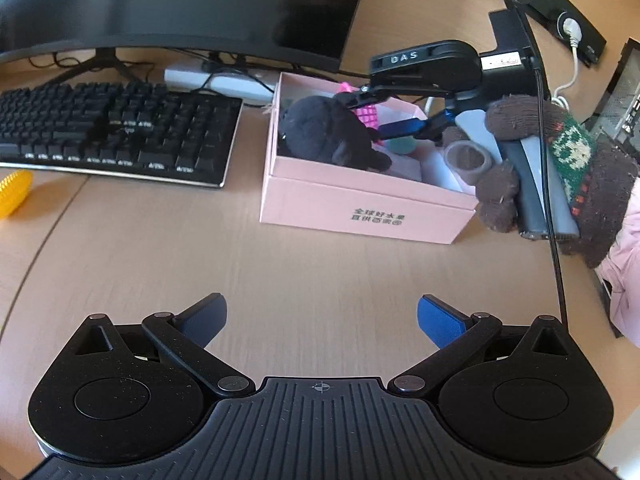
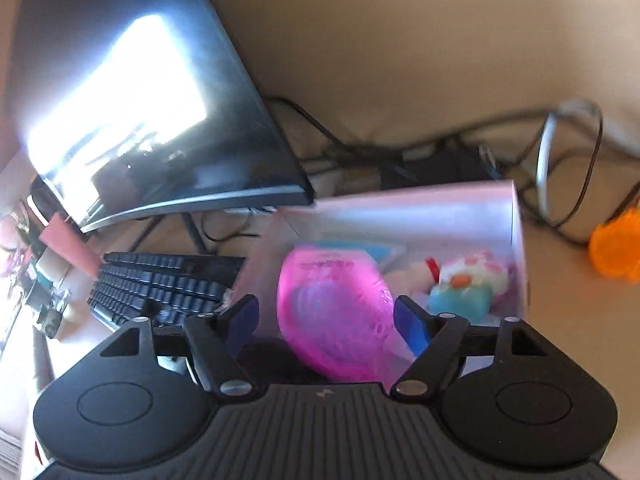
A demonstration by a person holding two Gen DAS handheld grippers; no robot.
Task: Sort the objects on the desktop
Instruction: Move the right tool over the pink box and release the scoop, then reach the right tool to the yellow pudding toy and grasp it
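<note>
Yellow, a spiky ball [image 1: 14,196] lies at the desk's far left edge, beside the black keyboard [image 1: 116,128] set under the dark monitor [image 1: 180,4]. Centre: the left gripper [image 1: 322,320] hovers over bare wooden desk [image 1: 280,264], fingers spread apart and empty. Right of the keyboard stands the pink box [image 1: 360,208], holding a dark plush toy [image 1: 328,132], a pink hairbrush [image 2: 340,312] and a small white-and-blue toy [image 2: 464,284]. The right gripper [image 2: 326,320], held in a knitted-gloved hand [image 1: 560,168], reaches over the box with fingers apart, straddling the hairbrush without clamping it. An orange object [image 2: 616,248] lies on the desk right of the box.
</note>
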